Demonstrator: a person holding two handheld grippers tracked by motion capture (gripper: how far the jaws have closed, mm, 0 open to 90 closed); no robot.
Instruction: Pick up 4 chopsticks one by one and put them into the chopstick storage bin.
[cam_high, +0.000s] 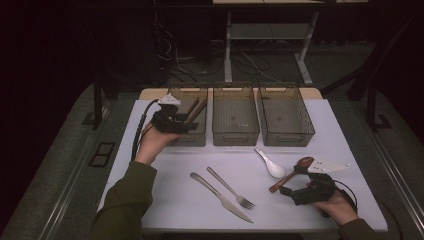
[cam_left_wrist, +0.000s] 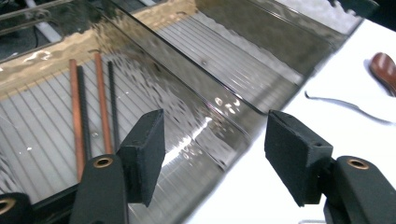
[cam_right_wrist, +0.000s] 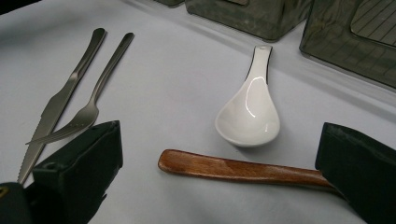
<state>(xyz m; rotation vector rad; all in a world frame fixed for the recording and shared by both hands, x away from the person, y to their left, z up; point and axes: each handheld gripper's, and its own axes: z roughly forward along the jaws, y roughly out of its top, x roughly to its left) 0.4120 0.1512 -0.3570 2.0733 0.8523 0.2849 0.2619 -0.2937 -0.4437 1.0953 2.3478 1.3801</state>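
Note:
My left gripper (cam_high: 172, 120) hovers at the left bin (cam_high: 190, 138), held from below by a hand. In the left gripper view its jaws (cam_left_wrist: 215, 154) stand open with nothing between them, above the bin's near right corner. Brown and black chopsticks (cam_left_wrist: 77, 121) lie inside that bin (cam_left_wrist: 196, 163); they also show beside the gripper (cam_high: 196, 111). My right gripper (cam_high: 294, 180) rests at the table's front right, open, its jaws (cam_right_wrist: 217, 196) on either side of the handle of a wooden spoon (cam_right_wrist: 233, 169) that lies flat on the table (cam_high: 300, 165). The right jaw hides the handle's far part.
A white ceramic spoon (cam_high: 270, 164) (cam_right_wrist: 250, 112) lies just beyond the wooden one. A fork (cam_high: 231, 188) and a knife (cam_high: 220, 197) lie side by side mid-table. A middle bin (cam_high: 235, 136) and a right bin (cam_high: 287, 138) stand in a row at the back of the white table (cam_high: 150, 200).

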